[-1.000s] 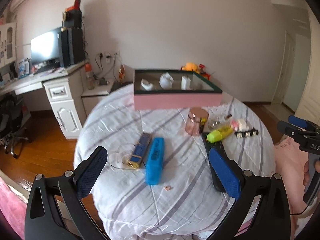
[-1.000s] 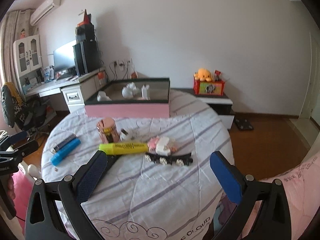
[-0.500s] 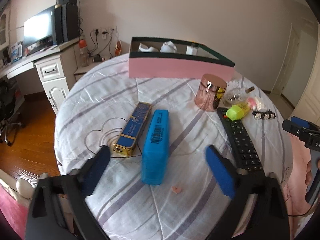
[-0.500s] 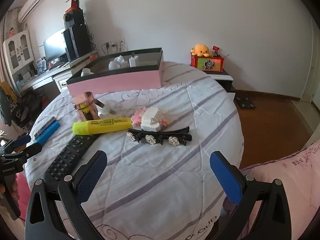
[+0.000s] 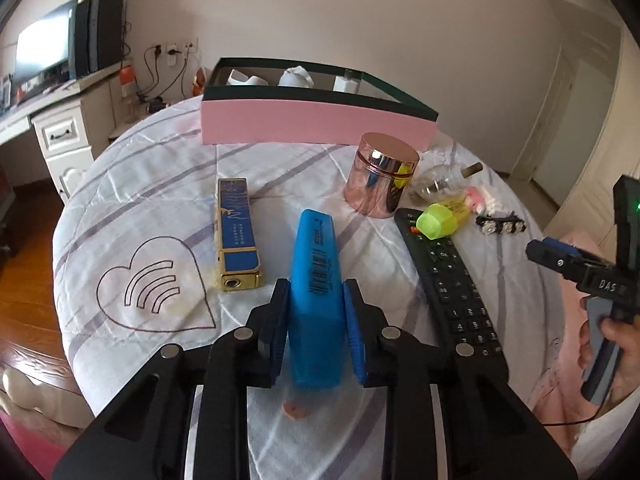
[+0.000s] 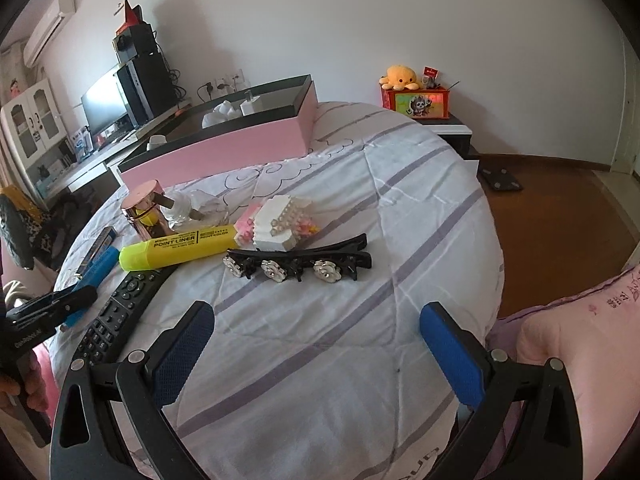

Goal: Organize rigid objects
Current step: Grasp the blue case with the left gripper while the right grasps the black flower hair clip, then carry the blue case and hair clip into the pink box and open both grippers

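My left gripper [image 5: 315,308] is shut on the near end of a blue box [image 5: 316,268] that lies on the round table. The blue box also shows in the right wrist view [image 6: 96,272], with the left gripper [image 6: 60,304] on it. My right gripper [image 6: 316,344] is open and empty above the striped cloth, a little short of a black hair clip [image 6: 300,264]. A pink open box [image 5: 316,128] holding white items stands at the table's far side. It also shows in the right wrist view [image 6: 224,148].
On the cloth lie a blue-and-gold box [image 5: 236,232], a rose-gold jar [image 5: 380,180], a black remote [image 5: 448,276], a yellow highlighter [image 6: 180,246], a glass bottle [image 6: 188,208] and a pink-white toy [image 6: 276,228]. A small pink bit [image 5: 294,412] lies near my left gripper. A desk with monitor stands far left.
My left gripper moved forward and down and closed on the blue box. My right gripper dropped closer to the hair clip and stayed open.
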{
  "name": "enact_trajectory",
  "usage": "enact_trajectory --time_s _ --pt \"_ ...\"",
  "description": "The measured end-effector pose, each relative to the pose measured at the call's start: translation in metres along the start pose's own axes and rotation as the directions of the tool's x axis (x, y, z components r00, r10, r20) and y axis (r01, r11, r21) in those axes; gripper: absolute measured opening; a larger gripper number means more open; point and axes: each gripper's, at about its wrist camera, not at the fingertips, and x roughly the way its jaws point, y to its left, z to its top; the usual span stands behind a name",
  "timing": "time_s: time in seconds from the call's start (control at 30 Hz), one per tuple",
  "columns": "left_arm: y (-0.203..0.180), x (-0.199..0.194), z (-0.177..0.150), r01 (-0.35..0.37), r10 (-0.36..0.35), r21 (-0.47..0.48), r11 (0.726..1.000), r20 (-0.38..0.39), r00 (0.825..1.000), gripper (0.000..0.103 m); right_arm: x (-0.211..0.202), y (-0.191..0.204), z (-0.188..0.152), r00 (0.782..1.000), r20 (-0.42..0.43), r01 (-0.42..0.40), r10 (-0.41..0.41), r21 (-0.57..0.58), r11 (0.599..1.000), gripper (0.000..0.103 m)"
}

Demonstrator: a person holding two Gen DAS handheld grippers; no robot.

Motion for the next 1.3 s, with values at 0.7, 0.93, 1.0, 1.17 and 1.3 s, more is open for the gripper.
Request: enact_trajectory --time_s 0.7,0.93,1.0,1.17,1.3 --pt "-0.008 0.005 0.008 -0.034 0.035 0.056 0.998 -0.018 0.999 0.027 0.041 0.01 0.027 0.998 -0.029 0.049 -0.055 -0.181 0.982 0.103" --pt "-0.007 0.006 0.008 -0.03 0.032 0.057 0.998 -0.023 0.999 0.027 0.03 0.011 0.023 0.998 -0.058 -0.042 0.031 -0.199 0.979 0.079" --pt "-0.007 0.006 0.009 -0.03 0.031 0.056 0.998 -0.023 0.999 0.027 0.024 0.016 0.017 0.997 -0.073 -0.055 0.04 -0.206 0.977 0.079" --pt "-0.008 0.006 0.008 -0.032 0.033 0.056 0.998 -0.023 0.999 0.027 0.005 0.033 0.002 0.992 -0.089 -0.11 0.093 -0.215 0.97 0.079" --pt "-0.009 0.004 0.008 -0.041 0.042 0.054 0.998 -0.015 0.999 0.027 0.005 0.038 -0.004 0.994 -0.083 -0.092 0.077 -0.206 0.974 0.079"
